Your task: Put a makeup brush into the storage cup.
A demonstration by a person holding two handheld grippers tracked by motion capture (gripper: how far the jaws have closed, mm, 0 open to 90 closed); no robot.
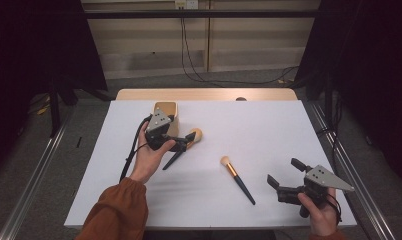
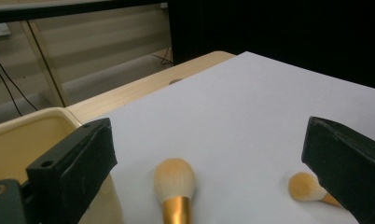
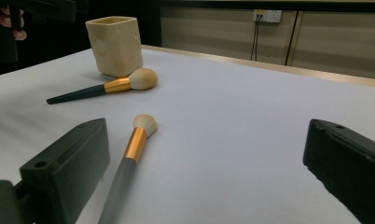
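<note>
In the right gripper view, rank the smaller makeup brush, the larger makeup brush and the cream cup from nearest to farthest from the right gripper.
1. Smaller makeup brush, lying by the left jaw.
2. Larger makeup brush, farther back on the left.
3. Cream cup, upright just behind the larger brush's head.

Lg brush (image 2: 175, 186) handle cut off.

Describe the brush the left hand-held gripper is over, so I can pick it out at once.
Start at the white table top and find the cream cup near its far left. The large brush lies right beside that cup. Its round head is bigger than that of the small brush, which lies alone mid-table.
</note>
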